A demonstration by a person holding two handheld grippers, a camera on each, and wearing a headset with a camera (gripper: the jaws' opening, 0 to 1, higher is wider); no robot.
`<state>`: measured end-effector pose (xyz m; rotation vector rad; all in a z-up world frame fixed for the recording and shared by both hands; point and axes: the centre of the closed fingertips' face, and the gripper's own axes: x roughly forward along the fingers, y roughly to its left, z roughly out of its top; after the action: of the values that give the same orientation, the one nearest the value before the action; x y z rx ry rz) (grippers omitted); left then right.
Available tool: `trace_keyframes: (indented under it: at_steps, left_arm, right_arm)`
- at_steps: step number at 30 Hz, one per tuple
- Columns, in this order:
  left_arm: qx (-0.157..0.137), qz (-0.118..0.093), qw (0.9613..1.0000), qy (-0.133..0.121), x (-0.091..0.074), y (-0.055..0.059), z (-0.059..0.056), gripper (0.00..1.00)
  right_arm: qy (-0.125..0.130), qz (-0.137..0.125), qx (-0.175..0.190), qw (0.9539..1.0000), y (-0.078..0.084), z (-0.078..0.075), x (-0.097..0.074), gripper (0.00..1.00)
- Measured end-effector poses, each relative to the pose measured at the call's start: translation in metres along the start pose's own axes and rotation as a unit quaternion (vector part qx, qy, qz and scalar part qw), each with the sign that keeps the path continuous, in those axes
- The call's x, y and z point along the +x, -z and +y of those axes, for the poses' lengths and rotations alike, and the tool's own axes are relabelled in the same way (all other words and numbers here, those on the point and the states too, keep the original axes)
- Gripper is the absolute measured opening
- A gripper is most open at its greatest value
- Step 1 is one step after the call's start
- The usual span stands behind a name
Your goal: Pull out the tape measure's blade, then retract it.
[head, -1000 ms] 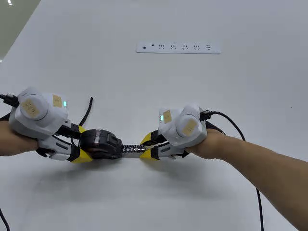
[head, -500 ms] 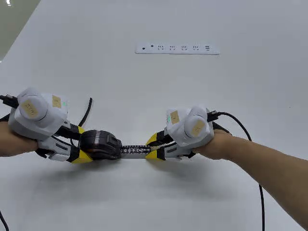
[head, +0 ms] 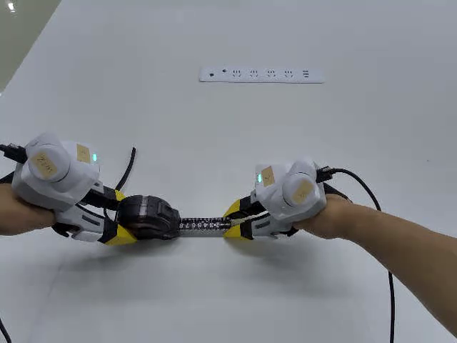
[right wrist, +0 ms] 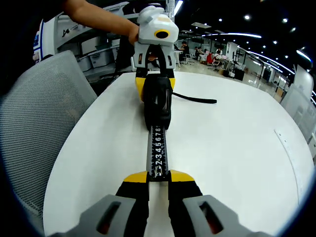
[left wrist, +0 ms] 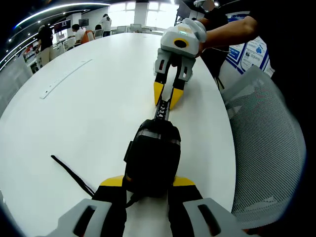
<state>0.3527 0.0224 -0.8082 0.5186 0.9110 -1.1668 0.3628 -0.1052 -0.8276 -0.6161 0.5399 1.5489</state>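
Tape measure (head: 148, 216): black case, low on white worktop (head: 214, 128), long axis left–right, mouth facing right. Blade (head: 203, 225): short length out, numerals legible, tip hidden between right gripper (head: 233, 222) fingers, pinched on it. Left gripper (head: 119, 214) fingers clamp the case, its rear hidden.

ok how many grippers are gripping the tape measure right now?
2. The left gripper is shut on the tape measure body, on the left of the head view. The right gripper pinches the blade tip, on the right. None hidden.
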Motion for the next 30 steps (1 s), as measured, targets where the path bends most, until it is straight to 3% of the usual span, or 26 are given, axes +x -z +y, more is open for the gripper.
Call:
trace_keyframes:
  at_steps: [30]
  left_arm:
    - [-0.002,0.001,1.0,0.002,0.0,0.0,0.0,0.29]
  right_arm:
    - [0.003,0.014,0.013,0.9998,0.026,0.001,-0.027,0.12]
